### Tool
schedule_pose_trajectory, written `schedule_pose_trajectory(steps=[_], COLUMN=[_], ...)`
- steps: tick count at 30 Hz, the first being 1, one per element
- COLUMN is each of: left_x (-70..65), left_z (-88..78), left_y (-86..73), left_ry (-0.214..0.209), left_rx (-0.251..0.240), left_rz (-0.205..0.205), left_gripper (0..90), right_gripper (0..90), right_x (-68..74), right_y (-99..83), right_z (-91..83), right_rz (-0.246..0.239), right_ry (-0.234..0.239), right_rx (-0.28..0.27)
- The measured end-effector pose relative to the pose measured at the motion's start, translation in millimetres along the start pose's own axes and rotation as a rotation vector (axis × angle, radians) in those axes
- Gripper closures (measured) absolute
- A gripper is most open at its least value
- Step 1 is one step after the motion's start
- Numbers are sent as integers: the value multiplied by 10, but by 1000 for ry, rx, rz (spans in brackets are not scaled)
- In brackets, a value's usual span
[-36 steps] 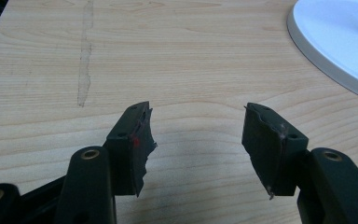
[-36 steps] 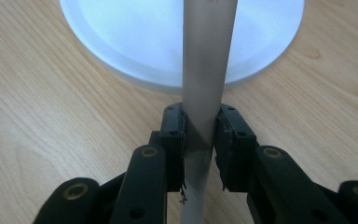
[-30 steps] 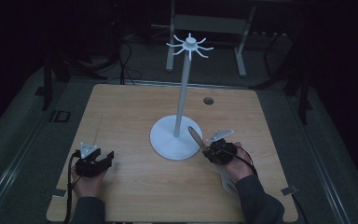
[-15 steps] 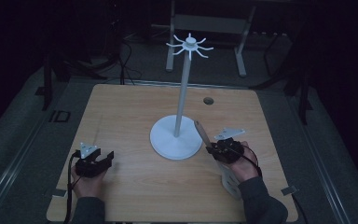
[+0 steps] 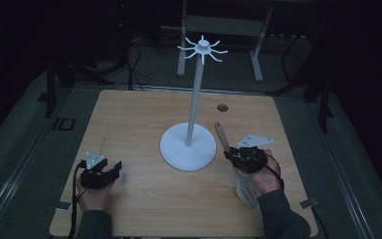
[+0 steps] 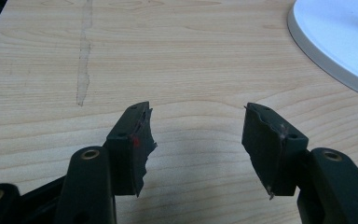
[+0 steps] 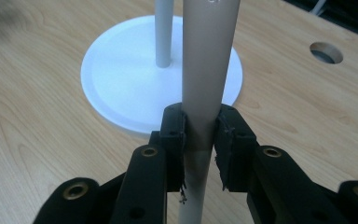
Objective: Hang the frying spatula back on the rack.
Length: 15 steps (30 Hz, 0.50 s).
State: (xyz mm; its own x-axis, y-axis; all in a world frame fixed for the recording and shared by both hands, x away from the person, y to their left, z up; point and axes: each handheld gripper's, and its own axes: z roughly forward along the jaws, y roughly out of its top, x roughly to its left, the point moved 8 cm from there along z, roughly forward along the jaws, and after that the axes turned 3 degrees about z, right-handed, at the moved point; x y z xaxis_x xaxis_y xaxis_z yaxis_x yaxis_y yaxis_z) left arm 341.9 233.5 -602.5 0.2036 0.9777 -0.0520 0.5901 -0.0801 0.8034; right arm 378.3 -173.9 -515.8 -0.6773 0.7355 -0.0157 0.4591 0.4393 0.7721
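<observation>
Since a second ago the right gripper (image 5: 233,155) has lifted the spatula (image 5: 245,191) off the tabletop (image 5: 139,124), fingers clamped on its handle beside the white stand (image 5: 188,147). Hanging it on a hook remains. The left gripper (image 5: 110,172) rests, fingers wide.

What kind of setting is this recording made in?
Probably a lab or recording room, dimly lit, not a home: a bare wooden table with a cable hole, a metal frame stand behind it, and cables on the floor.
</observation>
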Motion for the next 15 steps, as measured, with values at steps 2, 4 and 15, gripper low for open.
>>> schedule_pose_trajectory(steps=[2, 4, 15], left_x=[1, 1, 2], left_z=[0, -1, -1], left_y=[0, 0, 0], left_ry=[0, 0, 0], left_rx=[0, 0, 1], left_rz=[0, 0, 1], left_gripper=[424, 424, 424], right_gripper=[742, 742, 742], right_x=[-4, -7, 34], right_y=[17, 34, 144], right_z=[-17, -34, -60], right_rz=[3, 9, 27], right_ry=[-3, -4, 2], right_rx=[-11, -24, -101])
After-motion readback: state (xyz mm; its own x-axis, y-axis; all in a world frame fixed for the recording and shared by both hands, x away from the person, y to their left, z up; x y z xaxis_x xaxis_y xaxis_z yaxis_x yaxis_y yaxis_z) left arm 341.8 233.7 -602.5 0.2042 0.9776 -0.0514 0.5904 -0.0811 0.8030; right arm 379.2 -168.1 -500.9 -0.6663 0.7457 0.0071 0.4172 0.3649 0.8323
